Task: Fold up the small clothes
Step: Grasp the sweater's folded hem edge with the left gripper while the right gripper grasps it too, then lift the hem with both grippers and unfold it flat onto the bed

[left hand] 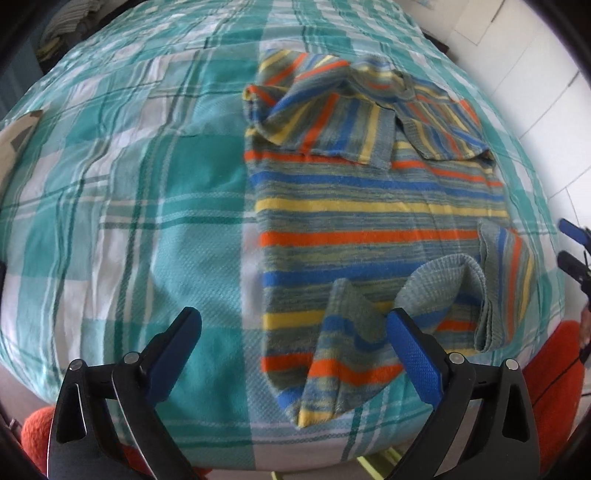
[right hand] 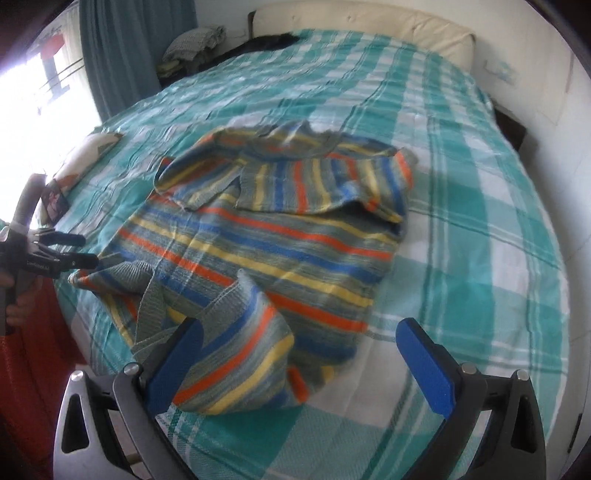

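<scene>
A small striped knit sweater (left hand: 369, 206) in blue, orange, yellow and grey lies on the bed, sleeves folded across its chest at the far end. Its near hem is rumpled and partly turned up. My left gripper (left hand: 295, 332) is open; its right finger (left hand: 413, 354) touches the raised hem, its left finger is over bare bedspread. In the right wrist view the sweater (right hand: 280, 236) lies ahead, and my right gripper (right hand: 299, 350) is open with its left finger (right hand: 177, 365) against the lifted hem corner. The left gripper (right hand: 70, 254) shows at the left edge there.
The bed has a teal and white plaid bedspread (left hand: 147, 206) (right hand: 480, 206). A cream headboard (right hand: 369, 22) and a pile of folded clothes (right hand: 192, 44) are at the far end. A teal curtain (right hand: 129, 48) hangs left. A white wall (left hand: 517, 55) runs along the right.
</scene>
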Action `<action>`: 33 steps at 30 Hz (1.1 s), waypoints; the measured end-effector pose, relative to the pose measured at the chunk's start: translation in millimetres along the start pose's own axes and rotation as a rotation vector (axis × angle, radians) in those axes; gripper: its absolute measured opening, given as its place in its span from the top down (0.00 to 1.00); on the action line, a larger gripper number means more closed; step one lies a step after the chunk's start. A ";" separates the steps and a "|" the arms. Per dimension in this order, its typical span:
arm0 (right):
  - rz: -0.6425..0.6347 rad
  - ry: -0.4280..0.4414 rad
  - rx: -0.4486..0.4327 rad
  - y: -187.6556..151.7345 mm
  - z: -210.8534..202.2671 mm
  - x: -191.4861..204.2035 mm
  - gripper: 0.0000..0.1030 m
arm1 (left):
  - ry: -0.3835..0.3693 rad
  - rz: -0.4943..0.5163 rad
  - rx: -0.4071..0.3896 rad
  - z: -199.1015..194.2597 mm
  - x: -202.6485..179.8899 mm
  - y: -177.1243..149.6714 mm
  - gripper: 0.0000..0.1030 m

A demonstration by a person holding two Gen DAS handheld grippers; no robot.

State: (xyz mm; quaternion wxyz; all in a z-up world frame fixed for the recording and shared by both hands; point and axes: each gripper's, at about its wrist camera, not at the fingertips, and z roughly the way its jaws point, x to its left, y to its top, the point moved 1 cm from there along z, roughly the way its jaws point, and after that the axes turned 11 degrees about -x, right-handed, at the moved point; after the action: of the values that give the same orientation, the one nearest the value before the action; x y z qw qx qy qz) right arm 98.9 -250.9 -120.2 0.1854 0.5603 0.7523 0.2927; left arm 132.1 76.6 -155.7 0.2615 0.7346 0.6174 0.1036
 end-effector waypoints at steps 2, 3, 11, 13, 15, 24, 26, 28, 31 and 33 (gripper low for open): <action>-0.015 0.083 0.078 0.8 30.7 4.2 0.01 | -0.030 0.035 0.015 7.6 -11.0 -0.2 0.32; -0.016 0.111 0.109 -0.5 43.8 6.9 0.05 | -0.032 0.054 0.038 11.9 -15.9 -0.4 0.46; -0.100 0.322 0.157 -19.5 5.1 32.9 0.93 | -0.218 0.218 0.001 -46.7 -30.7 -23.0 0.97; -0.185 0.348 0.171 -38.1 -38.2 38.2 0.93 | -0.267 0.278 0.006 -75.8 -24.1 -40.0 0.97; -0.250 0.320 0.219 -64.0 -69.8 35.5 0.93 | -0.280 0.329 0.069 -93.6 -14.8 -64.5 0.97; 0.154 0.156 0.308 -121.8 -87.7 -30.0 0.33 | -0.152 0.034 0.090 -91.5 36.0 -75.2 0.32; 0.306 0.163 0.295 -126.0 -81.2 -40.7 0.32 | -0.107 -0.021 0.122 -67.9 32.1 -70.5 0.32; 0.419 0.173 0.332 -133.4 -62.9 -45.5 0.33 | -0.050 -0.014 0.172 -41.8 21.5 -71.6 0.32; 0.416 0.199 0.422 -148.7 -32.4 -32.7 0.33 | 0.033 0.081 0.275 -5.2 -3.2 -84.2 0.33; 0.326 0.232 0.447 -149.3 -20.6 -16.8 0.51 | 0.075 0.118 0.310 8.0 -11.0 -90.6 0.33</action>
State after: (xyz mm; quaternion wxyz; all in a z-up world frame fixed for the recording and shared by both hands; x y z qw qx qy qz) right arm -18.2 -301.7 -202.2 -0.0792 0.6636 0.7143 0.2079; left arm 56.2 73.1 -206.9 0.1153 0.7969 0.5910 0.0497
